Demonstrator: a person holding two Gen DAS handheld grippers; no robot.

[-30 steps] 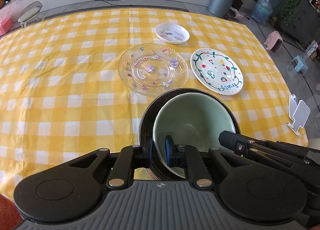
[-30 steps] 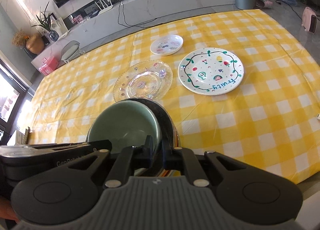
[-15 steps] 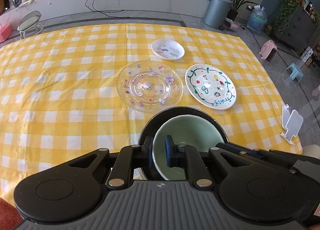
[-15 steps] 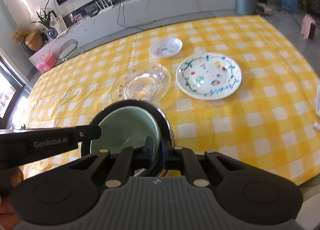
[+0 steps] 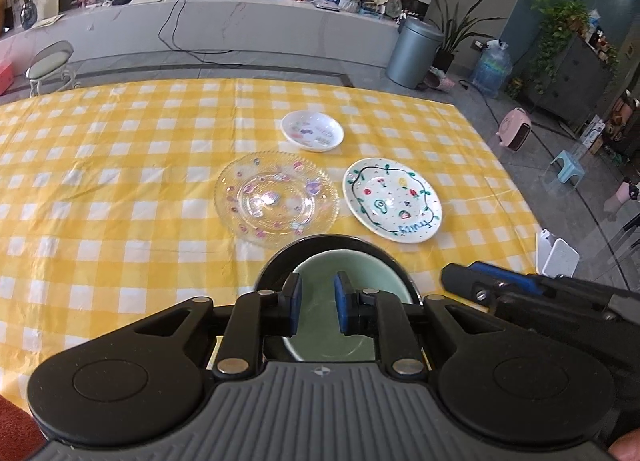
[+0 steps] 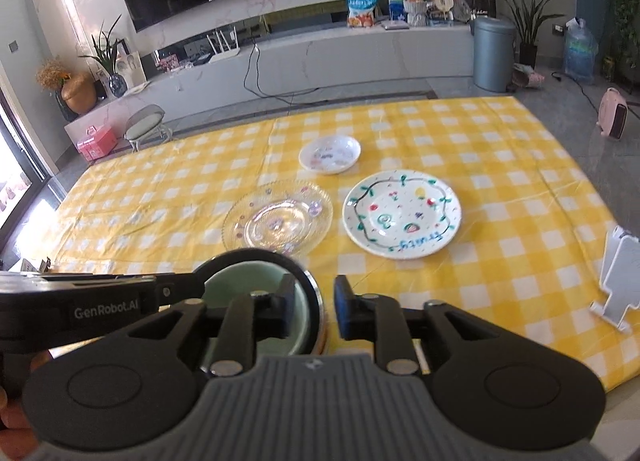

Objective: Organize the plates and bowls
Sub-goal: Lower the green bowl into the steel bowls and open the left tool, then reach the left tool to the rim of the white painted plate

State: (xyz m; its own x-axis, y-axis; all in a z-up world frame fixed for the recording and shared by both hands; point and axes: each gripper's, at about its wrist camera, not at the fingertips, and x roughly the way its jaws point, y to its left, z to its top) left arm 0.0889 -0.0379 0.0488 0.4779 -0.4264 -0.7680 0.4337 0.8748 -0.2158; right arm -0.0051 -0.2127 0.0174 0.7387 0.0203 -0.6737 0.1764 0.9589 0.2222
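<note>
Jaws of left gripper (image 5: 316, 303) and right gripper (image 6: 311, 311) just opened, clear of green bowl (image 5: 352, 281) nested in black bowl (image 5: 320, 243) at table's near edge. Risk: rising fingertips snag rim, tipping stack.

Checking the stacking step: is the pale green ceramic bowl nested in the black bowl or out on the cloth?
Nested. The pale green ceramic bowl sits upright inside the black bowl, whose dark rim rings it in both wrist views.

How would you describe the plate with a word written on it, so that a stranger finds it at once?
On the yellow checked tablecloth lie three dishes beyond the stacked bowls. The white plate is the one farthest right, beside the clear glass plate. Only it has a wavy dark border, small fruit drawings and blue handwriting.
</note>
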